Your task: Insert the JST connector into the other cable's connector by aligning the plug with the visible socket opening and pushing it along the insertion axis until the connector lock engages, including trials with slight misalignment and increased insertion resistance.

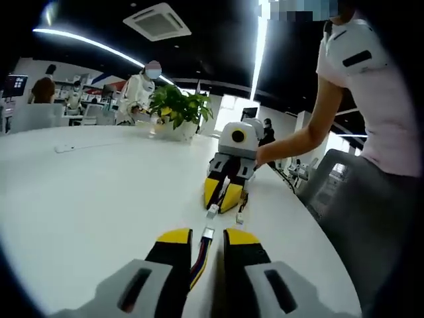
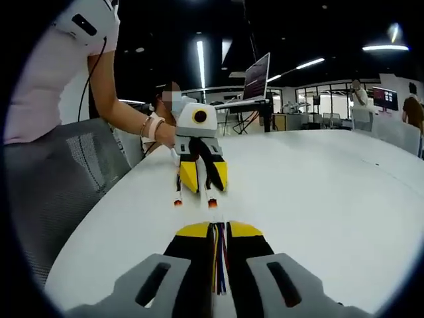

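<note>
I hold two grippers over the white desk, facing each other near its curved edge beside a grey chair.

My left gripper has its jaws together on a cable with coloured wires, and the white JST connector sticks out just past the yellow tips. In the right gripper view this gripper points at me, and two small orange-tipped ends hang under it, touching the desk.

My right gripper is clamped on the other cable, a bundle of yellow, red and dark wires between its jaws. In the left gripper view the right gripper carries a white connector at its tip. The two connectors are near each other but still apart.

The only container I see is one white pot at the far edge of the desk, holding one green plant.
</note>
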The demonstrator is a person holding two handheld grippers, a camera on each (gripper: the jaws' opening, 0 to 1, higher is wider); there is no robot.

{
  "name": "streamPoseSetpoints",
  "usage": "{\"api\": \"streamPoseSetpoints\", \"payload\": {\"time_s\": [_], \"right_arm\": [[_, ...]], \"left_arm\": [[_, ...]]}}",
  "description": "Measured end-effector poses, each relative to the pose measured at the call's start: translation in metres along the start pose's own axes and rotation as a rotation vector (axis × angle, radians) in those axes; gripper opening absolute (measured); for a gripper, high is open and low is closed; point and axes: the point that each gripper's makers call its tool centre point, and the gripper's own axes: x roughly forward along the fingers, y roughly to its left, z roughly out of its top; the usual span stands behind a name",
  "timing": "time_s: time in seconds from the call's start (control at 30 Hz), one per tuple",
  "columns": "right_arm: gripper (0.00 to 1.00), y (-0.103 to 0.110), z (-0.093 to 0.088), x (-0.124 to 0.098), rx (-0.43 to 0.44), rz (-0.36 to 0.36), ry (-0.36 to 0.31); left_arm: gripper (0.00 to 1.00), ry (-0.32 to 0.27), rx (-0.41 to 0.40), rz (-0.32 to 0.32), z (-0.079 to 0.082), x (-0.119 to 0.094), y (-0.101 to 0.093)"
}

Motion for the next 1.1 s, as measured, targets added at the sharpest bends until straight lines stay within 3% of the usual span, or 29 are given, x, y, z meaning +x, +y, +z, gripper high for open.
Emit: {"api": "streamPoseSetpoints", "payload": {"time_s": [0.33,0.63,1.1], "right_arm": [[0.05,-0.0018,0.0007,0.0014,0.025,-0.004,-0.014],[0.05,0.0007,-0.0004,0.0036,-0.009,0.005,-0.011],[0.04,-0.0004,0.0024,0.0027,0.039,0.016,-0.036]], "left_arm": [[0.07,0.018,0.071,-0.007,-0.0011,0.0042,-0.0026],[0.05,0.029,0.114,-0.02,-0.0038,0.0086,-0.0047],[0.01,0.026,0.101,-0.034,-0.003,0.0085,-0.0084]]}}
